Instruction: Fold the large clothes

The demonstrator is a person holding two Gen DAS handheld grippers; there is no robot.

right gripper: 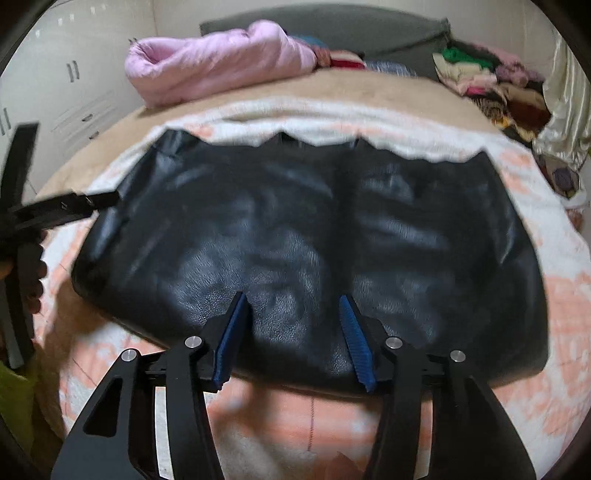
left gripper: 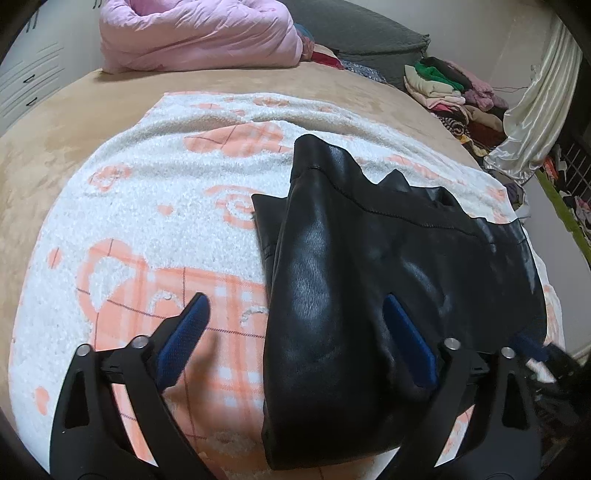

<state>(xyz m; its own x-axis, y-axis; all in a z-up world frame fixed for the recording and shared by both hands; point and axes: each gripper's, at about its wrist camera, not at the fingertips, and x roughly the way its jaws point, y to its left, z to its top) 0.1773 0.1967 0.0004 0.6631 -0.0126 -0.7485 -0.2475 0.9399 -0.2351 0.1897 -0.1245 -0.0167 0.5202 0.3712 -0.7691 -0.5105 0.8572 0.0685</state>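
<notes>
- Ahead of the right claw [right gripper: 295, 299], a black leather garment [right gripper: 306, 240] lies flat on a white-and-orange blanket [right gripper: 561, 295] spread over the bed [right gripper: 369, 88]; its long axis runs left to right across this claw's line of sight, with the jagged edge on the far side and the smooth edge nearest the claw.
- Right claw: jaws spread apart, gripping nothing; the blue fingertips [right gripper: 236, 306] sit over the garment's near edge, though whether they touch the leather cannot be told.
- Left claw [left gripper: 295, 306]: jaws spread wide, gripping nothing; its right finger is over the leather and its left finger over bare blanket.
- From the left claw, the garment [left gripper: 332, 277] fills the space ahead and to the right, a folded-over leather panel running away from the claw toward a blunt far end.
- Left of the right claw, at the garment's left end, the left claw's black frame [right gripper: 55, 206] shows, blurred.
- Far beyond both claws: a pink quilt [left gripper: 199, 33] bundled at the bed's far end, and a heap of mixed clothes [left gripper: 454, 92] to the far right.
</notes>
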